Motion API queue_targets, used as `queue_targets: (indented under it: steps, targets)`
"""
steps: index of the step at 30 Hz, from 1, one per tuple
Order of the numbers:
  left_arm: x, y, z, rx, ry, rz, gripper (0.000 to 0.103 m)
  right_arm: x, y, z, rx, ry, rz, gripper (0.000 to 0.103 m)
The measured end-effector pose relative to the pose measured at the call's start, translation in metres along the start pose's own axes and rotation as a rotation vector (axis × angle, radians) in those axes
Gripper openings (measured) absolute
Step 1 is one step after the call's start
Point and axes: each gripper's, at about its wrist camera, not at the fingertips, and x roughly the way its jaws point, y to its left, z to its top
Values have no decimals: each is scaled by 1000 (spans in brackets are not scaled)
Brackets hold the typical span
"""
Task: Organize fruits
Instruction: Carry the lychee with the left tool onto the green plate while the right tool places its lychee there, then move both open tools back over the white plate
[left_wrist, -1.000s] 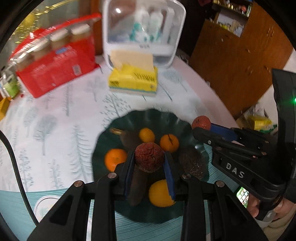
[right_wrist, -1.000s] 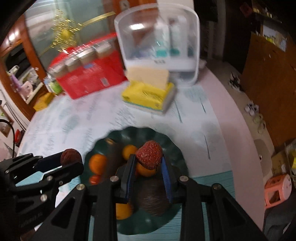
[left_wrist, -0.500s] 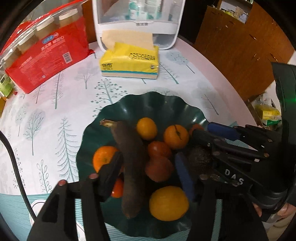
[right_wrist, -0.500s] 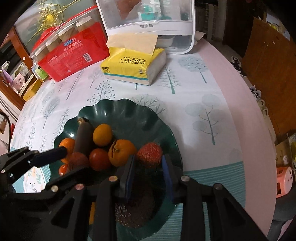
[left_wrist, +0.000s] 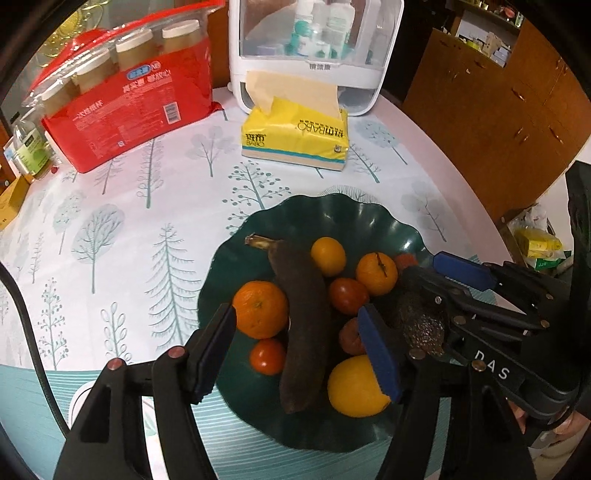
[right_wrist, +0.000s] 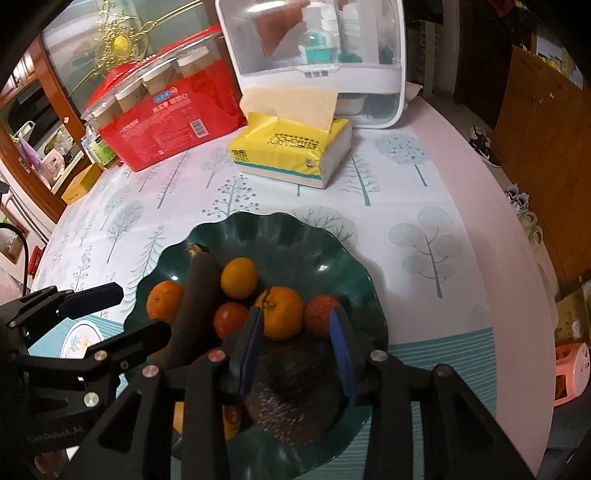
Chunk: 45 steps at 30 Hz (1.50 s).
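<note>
Left claw (left_wrist: 299, 347) spread wide, empty, low over near side of green plate (left_wrist: 332, 214) on counter (left_wrist: 110, 229). Between its blue pads: blackened banana (left_wrist: 301, 314) lying lengthwise across plate, small tomato (left_wrist: 267, 356) beside it at near end. Big orange (left_wrist: 260, 308) just L of banana, touching it. Small yellow-orange citrus (left_wrist: 328, 256) at far side, stemmed orange (left_wrist: 376, 273) next to it, red tomato (left_wrist: 348, 295) in middle, yellow lemon (left_wrist: 354, 387) near front edge, partly behind R pad. Dark rough avocado (left_wrist: 419, 325) on R side of plate, under right claw (left_wrist: 424, 291), which comes in from R w/ pads apart, nothing gripped. Red lychee (left_wrist: 405, 261) peeking behind stemmed orange. Beyond plate: yellow tissue pack (left_wrist: 295, 136), red pkg of jars (left_wrist: 125, 107), white storage box (left_wrist: 314, 48).

Right wrist view: right claw (right_wrist: 297, 350) parted, empty, hovering above avocado (right_wrist: 291, 402). Lychee (right_wrist: 320, 317) just inside R pad, resting on plate (right_wrist: 280, 236) beside stemmed orange (right_wrist: 282, 312). Tomato (right_wrist: 229, 319), citrus (right_wrist: 239, 277), banana (right_wrist: 195, 295), big orange (right_wrist: 164, 301) further L. Left claw (right_wrist: 125, 314) at L edge, pads apart, holding nothing. Tissue pack (right_wrist: 291, 151), red pkg (right_wrist: 170, 110), box (right_wrist: 314, 55) at far end of counter (right_wrist: 424, 206).
</note>
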Motion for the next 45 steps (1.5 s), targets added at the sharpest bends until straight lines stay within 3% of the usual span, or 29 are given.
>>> queue_targets:
  steps: [8, 18, 27, 37, 45]
  targets:
    - [-44, 8, -6, -20, -61, 31, 73, -34, 18, -4, -17, -40, 9, 38]
    - [-124, 48, -13, -85, -168, 104, 78, -88, 48, -8, -70, -102, -20, 37]
    - [-193, 79, -42, -123, -262, 135, 81, -137, 88, -11, -125, -181, 7, 37]
    - [-227, 117, -90, -157, -277, 185, 85, -152, 161, -31, -211, -178, 88, 43]
    - [-215, 159, -122, -206, -223, 196, 87, -128, 214, -58, -266, -106, 135, 48]
